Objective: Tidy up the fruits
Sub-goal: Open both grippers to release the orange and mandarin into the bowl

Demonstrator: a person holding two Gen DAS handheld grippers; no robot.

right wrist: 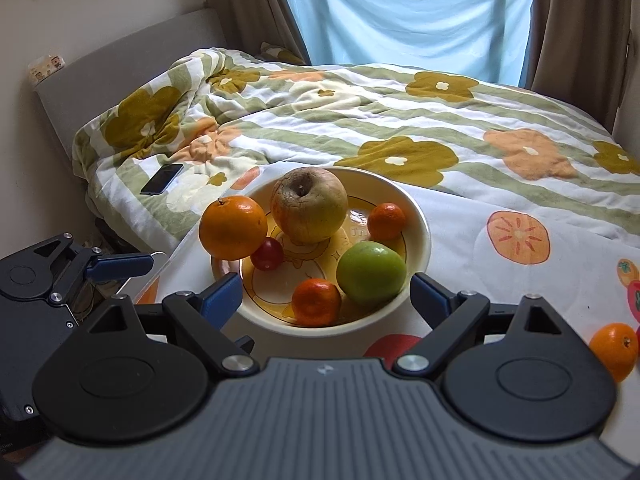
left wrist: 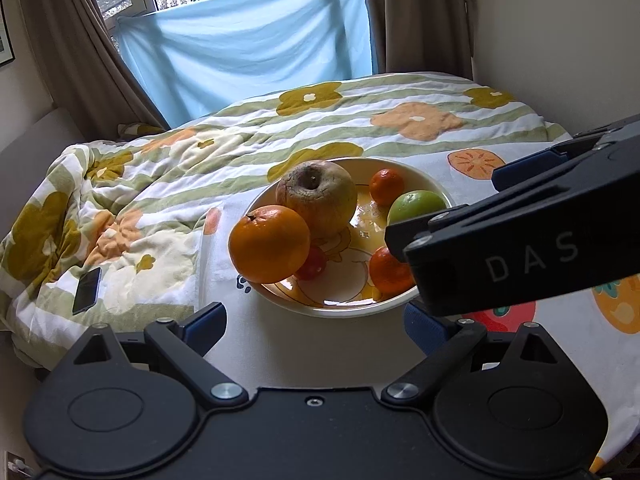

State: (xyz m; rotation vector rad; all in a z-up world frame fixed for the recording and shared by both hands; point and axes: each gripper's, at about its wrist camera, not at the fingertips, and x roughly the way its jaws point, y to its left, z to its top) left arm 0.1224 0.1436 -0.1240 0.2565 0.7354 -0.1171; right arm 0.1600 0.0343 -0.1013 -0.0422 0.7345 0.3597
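Note:
A cream bowl (right wrist: 419,216) (left wrist: 332,311) stands on a fruit-print cloth. It holds a large orange (right wrist: 233,227) (left wrist: 269,243), a big brownish apple (right wrist: 308,204) (left wrist: 320,196), a green apple (right wrist: 371,272) (left wrist: 416,204), two mandarins (right wrist: 316,302) (right wrist: 386,221) and a small red fruit (right wrist: 267,254). My right gripper (right wrist: 326,300) is open wide at the bowl's near rim, holding nothing. In the left wrist view the right gripper (left wrist: 444,206) reaches over the bowl's right side. My left gripper (left wrist: 316,326) is open and empty, just short of the bowl. One of its fingers (right wrist: 120,266) shows at the left.
Another orange (right wrist: 614,350) lies on the cloth at the far right. Behind the bowl is a bed with a flowered blanket (right wrist: 400,120), and a dark phone (right wrist: 162,179) (left wrist: 87,290) lies on its left part. Curtains and a blue sheet hang at the back.

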